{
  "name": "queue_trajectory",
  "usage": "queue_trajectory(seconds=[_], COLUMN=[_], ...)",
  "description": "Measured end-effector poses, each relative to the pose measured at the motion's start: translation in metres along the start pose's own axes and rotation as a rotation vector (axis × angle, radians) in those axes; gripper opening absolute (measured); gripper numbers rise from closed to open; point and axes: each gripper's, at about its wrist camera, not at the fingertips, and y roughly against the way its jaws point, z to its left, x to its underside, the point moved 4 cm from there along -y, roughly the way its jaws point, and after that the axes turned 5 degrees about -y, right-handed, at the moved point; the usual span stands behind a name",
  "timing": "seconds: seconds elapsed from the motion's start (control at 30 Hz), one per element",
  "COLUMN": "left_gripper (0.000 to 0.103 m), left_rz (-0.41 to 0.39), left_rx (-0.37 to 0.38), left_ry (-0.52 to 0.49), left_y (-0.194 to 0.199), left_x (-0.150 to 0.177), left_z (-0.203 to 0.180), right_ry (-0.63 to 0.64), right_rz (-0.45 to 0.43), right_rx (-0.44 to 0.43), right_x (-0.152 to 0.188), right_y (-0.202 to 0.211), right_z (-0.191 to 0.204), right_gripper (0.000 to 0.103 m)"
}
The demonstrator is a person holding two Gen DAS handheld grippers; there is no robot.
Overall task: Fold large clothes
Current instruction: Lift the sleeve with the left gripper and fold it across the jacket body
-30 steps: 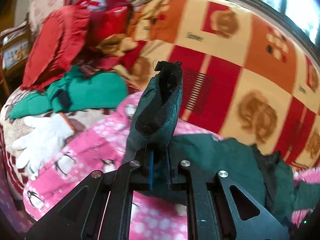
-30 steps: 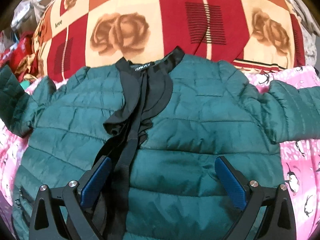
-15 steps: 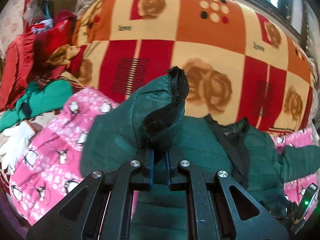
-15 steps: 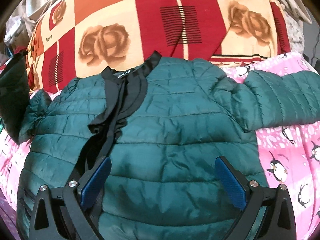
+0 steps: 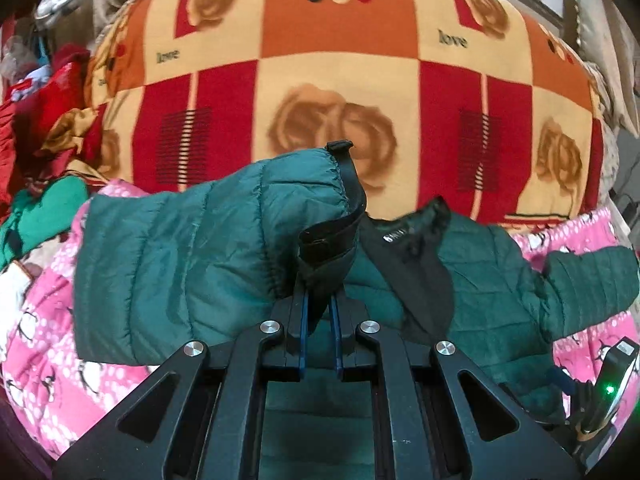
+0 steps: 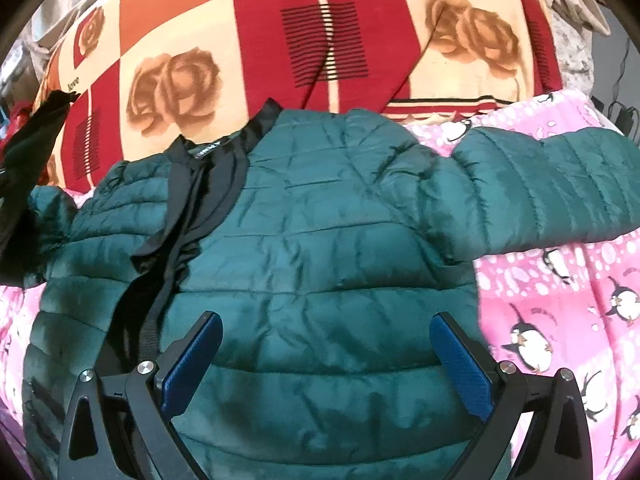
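The jacket (image 6: pixel 320 280) lies front-up on the pink penguin blanket (image 6: pixel 560 300), collar toward the rose-patterned blanket (image 6: pixel 280 40) behind it. The left gripper (image 5: pixel 319 324) is pressed together on the cuff (image 5: pixel 328 248) of one sleeve (image 5: pixel 200 248), which is lifted clear of the bed and held over the jacket's body. The right gripper (image 6: pixel 326 364) is spread wide, holds nothing and hovers above the lower chest panel.

Step in hand, as judged: fold the lifted sleeve across the chest.

- Carry the cuff across toward the far shoulder, so that the sleeve creases at the shoulder seam rather than partway along.
- Lower the sleeve flat before release; puffy fill tends to spring back.
- Use the free gripper to press the body panel and keep the jacket from sliding on the blanket.
- The other sleeve (image 6: pixel 540 188) lies stretched out to the side and likely needs the same fold afterwards.

Materials and shapes:

- The jacket shell is dark green, smooth and slightly glossy, quilted in horizontal padded bands.
- The collar (image 6: pixel 224 148), front edging and cuff trim are flat black fabric.
- Both blankets look soft and fleecy.
- At the left edge of the left view lies a pile of red and green clothes (image 5: pixel 44 120).
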Motion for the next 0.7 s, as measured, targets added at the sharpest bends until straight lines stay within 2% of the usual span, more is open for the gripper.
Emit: queue_trajectory(seconds=[0.4, 0.7], left_gripper=[0.008, 0.008], left_rz=[0.061, 0.110], left_rx=[0.055, 0.083], left_ry=[-0.045, -0.074], left_y=[-0.028, -0.054], left_x=[0.009, 0.025], left_z=[-0.054, -0.086], right_ry=[-0.022, -0.036], right_rz=[0.023, 0.015], right_rx=[0.002, 0.044], right_x=[0.005, 0.003], right_y=[-0.005, -0.001], right_z=[-0.015, -0.034], right_gripper=[0.103, 0.103])
